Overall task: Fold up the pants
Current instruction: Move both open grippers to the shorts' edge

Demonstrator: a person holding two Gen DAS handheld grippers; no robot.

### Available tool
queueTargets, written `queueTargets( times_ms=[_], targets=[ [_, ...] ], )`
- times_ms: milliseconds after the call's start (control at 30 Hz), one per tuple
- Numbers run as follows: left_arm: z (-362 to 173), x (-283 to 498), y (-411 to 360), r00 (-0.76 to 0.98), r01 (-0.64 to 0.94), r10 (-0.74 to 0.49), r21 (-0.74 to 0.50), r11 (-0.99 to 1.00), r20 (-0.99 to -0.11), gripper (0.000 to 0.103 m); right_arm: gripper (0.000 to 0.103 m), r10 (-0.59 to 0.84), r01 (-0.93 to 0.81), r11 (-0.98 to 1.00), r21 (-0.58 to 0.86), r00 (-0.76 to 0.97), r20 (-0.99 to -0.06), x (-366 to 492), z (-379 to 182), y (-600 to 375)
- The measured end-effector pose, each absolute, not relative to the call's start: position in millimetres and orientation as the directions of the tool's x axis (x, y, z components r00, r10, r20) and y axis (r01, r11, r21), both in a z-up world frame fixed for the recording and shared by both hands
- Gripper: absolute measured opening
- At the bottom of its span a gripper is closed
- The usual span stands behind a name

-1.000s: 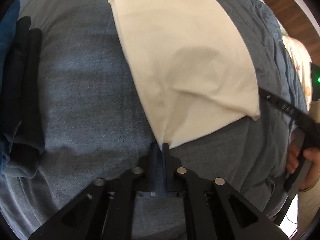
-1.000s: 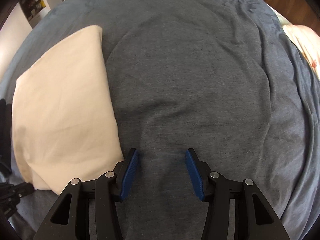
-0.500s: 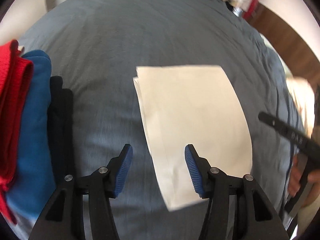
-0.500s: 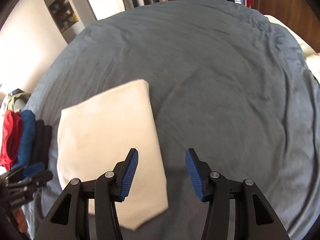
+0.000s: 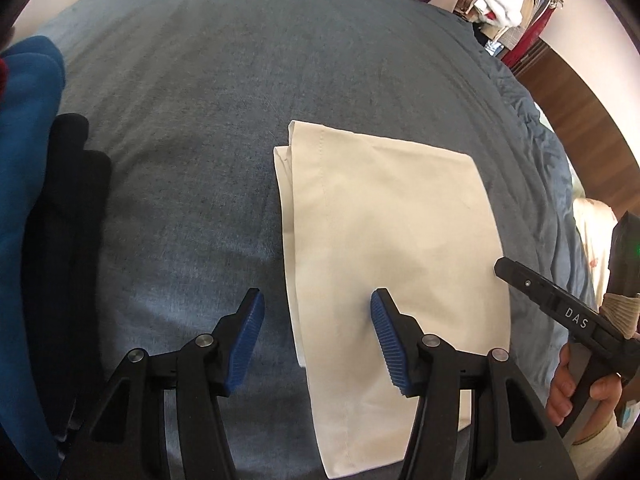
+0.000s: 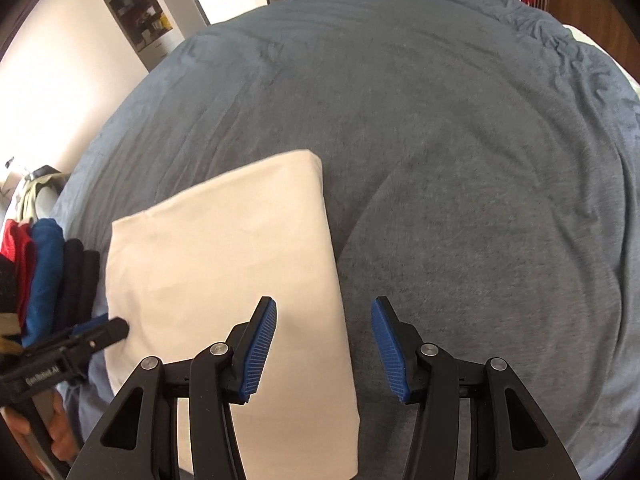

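Cream folded cotton pants (image 5: 392, 264) lying flat on grey-blue bed sheet (image 5: 208, 92). Left hand-held gripper (image 5: 318, 344), right hand-held gripper (image 6: 324, 354) both hovering spread, gripping nothing (fold looking finished), clearing bundle.

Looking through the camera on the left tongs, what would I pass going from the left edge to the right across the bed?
Blue folded cloth → black folded cloth → bare grey bedsheet → folded cream pants → the right tongs, held in a hand.

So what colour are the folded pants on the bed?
Cream, plain; the folded pants show best in the left wrist view.
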State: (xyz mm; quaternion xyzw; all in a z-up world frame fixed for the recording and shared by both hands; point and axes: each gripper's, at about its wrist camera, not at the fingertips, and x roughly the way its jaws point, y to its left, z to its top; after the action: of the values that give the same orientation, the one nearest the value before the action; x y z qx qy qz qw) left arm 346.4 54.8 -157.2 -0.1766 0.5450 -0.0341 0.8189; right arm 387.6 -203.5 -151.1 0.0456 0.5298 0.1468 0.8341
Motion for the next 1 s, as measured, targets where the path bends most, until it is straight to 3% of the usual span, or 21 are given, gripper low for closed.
queueTargets(
  times_ms=[633, 700, 767, 867, 933, 1000],
  targets=[
    [-195, 374, 48, 0.37, -0.139, -0.324, -0.396, 0.907, -0.871, 0.058, 0.051, 0.415, -0.183, 0.908, 0.376, 0.285, -0.864, 407, -201, -197],
    [-196, 377, 48, 0.366, -0.133, -0.341, -0.412, 0.902, -0.866, 0.056, 0.051, 0.425, -0.182, 0.904, 0.387, 0.283, -0.86, 409, -202, -195],
    [-198, 379, 49, 0.359, -0.128, -0.397, -0.466, 0.876, -0.845, 0.041, 0.049, 0.439, -0.177, 0.898, 0.404, 0.278, -0.854, 411, -204, -192],
    [-200, 381, 51, 0.352, -0.15, -0.429, -0.503, 0.851, -0.832, 0.041, 0.04, 0.432, -0.174, 0.901, 0.397, 0.282, -0.857, 408, -203, -187],
    [-196, 378, 52, 0.356, -0.154, -0.431, -0.507, 0.848, -0.829, 0.04, 0.022, 0.429, -0.176, 0.902, 0.394, 0.286, -0.857, 405, -199, -187],
    [-190, 375, 52, 0.364, -0.144, -0.424, -0.5, 0.854, -0.829, 0.038, 0.015, 0.417, -0.174, 0.908, 0.38, 0.298, -0.859, 402, -192, -187]
  ],
)
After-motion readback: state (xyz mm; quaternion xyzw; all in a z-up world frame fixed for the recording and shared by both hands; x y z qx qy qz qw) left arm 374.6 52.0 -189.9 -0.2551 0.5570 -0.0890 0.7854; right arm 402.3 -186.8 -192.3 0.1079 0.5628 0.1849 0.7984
